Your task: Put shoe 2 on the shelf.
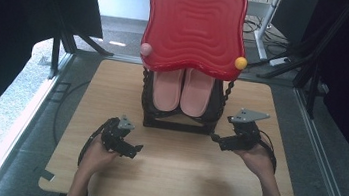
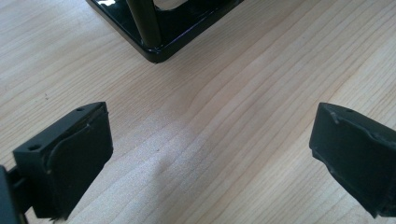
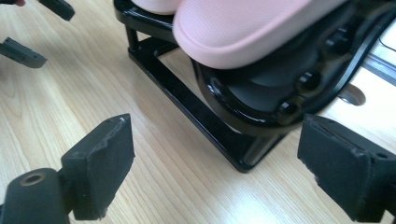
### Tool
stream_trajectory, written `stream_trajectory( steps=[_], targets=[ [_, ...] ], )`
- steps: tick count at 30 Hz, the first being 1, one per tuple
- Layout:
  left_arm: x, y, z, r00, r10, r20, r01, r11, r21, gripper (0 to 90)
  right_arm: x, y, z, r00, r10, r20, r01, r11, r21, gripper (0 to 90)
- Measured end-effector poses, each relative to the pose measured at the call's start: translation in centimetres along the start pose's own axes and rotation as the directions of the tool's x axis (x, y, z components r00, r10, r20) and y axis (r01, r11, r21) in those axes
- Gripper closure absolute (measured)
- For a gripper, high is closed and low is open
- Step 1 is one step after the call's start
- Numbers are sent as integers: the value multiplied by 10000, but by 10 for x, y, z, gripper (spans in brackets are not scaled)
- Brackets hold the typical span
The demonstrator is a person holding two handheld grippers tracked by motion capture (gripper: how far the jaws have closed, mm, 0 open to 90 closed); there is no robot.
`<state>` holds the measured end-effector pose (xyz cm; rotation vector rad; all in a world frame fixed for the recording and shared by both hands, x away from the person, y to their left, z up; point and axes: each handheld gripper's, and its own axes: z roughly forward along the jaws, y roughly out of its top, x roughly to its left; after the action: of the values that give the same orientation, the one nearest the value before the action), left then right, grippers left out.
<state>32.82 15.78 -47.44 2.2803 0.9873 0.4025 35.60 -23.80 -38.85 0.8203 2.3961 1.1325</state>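
Observation:
A black rack [image 1: 179, 125] stands at the middle of the wooden table [image 1: 172, 178]. Two pink slippers [image 1: 167, 88] lie side by side on its lower shelf, and a red wavy tray [image 1: 195, 25] rests on top. My left gripper [image 1: 137, 149] hovers low in front of the rack's left corner. In the left gripper view my left gripper [image 2: 210, 135] stands open over bare wood, with the rack's corner [image 2: 156, 51] ahead. My right gripper [image 1: 215, 138] sits by the rack's right front corner. In the right gripper view my right gripper [image 3: 215, 154] is open, just short of the rack's base [image 3: 196, 112] and a slipper's toe [image 3: 233, 28].
A pink ball [image 1: 145, 49] and a yellow ball [image 1: 240, 63] sit at the red tray's front corners. The left gripper's jaws [image 3: 28, 51] appear at the top left of the right gripper view. Dark frames and cables surround the table.

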Motion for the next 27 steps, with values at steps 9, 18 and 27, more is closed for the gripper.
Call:
stream_trajectory(
  steps=[9,18,27],
  targets=[
    [3,-2,1,9999,-115,32,115,9999,-38,0,-17,-15,-14,9963,627,595,-630,9980,40,25],
    [7,-6,4,9993,-385,-15,385,9993,1,0,-38,-44,-16,9814,1547,1139,-1572,9875,129,0],
    [15,-12,12,9970,-772,-25,773,9968,179,0,-56,-78,-2,9585,2353,1612,-2414,9702,190,0]
  ],
)
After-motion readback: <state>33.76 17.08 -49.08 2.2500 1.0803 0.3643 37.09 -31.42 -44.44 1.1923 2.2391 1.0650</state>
